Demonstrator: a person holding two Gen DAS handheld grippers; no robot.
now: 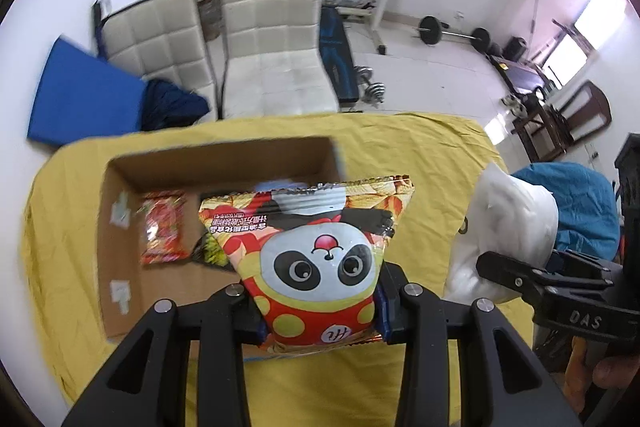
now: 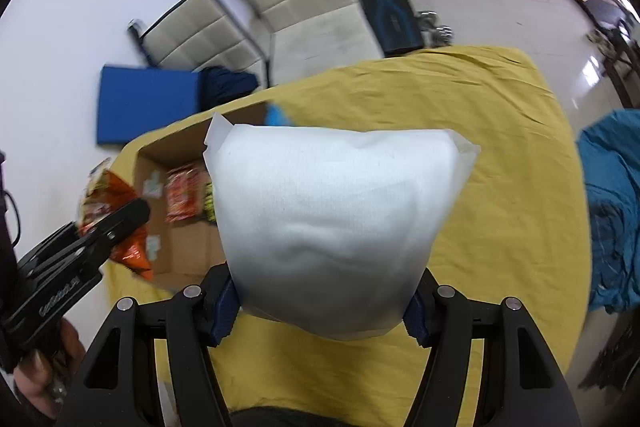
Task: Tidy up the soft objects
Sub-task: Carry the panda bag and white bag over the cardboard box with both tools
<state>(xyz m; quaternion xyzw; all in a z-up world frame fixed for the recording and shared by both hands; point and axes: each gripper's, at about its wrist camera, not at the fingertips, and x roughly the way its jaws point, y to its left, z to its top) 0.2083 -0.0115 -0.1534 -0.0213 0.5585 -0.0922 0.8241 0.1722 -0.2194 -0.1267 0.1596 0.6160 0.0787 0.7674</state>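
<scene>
My left gripper (image 1: 322, 323) is shut on a panda snack bag (image 1: 316, 247) and holds it above the near edge of an open cardboard box (image 1: 120, 259). In the box lie a red snack packet (image 1: 164, 227) and a dark green-yellow packet (image 1: 210, 251). My right gripper (image 2: 320, 315) is shut on a puffy white bag (image 2: 332, 215), held above the yellow cloth to the right of the box (image 2: 176, 251). The white bag (image 1: 504, 227) and right gripper also show in the left wrist view. The panda bag (image 2: 116, 211) shows at the left of the right wrist view.
A table under a yellow cloth (image 1: 420, 163) carries the box. Two white padded chairs (image 1: 276, 39) stand behind it, with a blue mat (image 1: 84, 95) at the left. A teal cloth (image 2: 612, 211) lies at the right. Gym weights (image 1: 452, 33) sit on the floor beyond.
</scene>
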